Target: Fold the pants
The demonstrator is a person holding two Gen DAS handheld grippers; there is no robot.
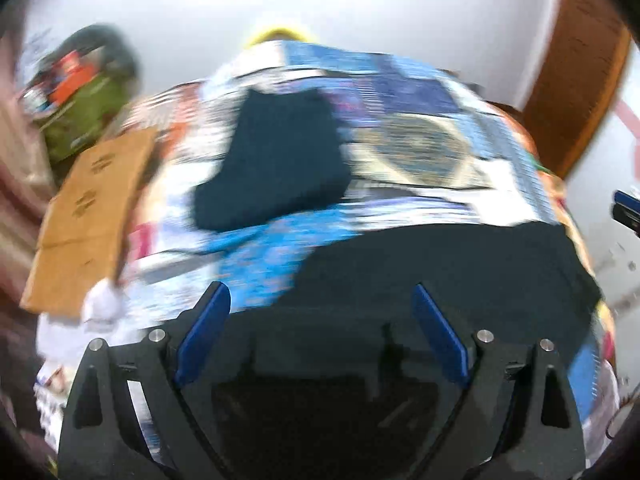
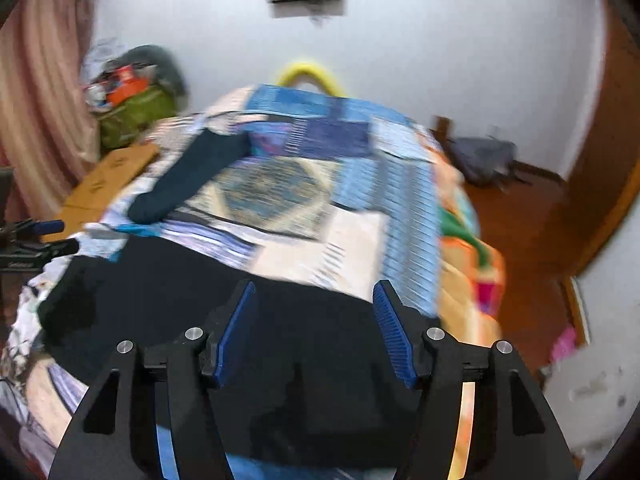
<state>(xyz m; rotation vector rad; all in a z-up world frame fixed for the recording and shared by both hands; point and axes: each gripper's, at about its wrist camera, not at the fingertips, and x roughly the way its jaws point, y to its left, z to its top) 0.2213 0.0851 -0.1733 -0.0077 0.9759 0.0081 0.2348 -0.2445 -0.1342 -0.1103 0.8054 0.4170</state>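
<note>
Dark navy pants (image 1: 460,264) lie on a bed with a patchwork quilt (image 1: 420,140). Their near part spreads under both grippers (image 2: 180,300). One leg stretches away toward the far left of the bed (image 1: 276,160) (image 2: 192,176). My left gripper (image 1: 320,312) is open, its blue pads (image 1: 204,332) wide apart over the near dark cloth. My right gripper (image 2: 314,320) is open too, its blue pads (image 2: 394,332) over the same cloth. Neither holds anything. Both views are motion-blurred.
A flat cardboard box (image 1: 92,216) lies at the bed's left side, also in the right wrist view (image 2: 104,184). A green bag (image 2: 136,116) with clutter stands behind it. A grey backpack (image 2: 484,160) sits on the wooden floor right of the bed. A pink curtain (image 2: 36,100) hangs at left.
</note>
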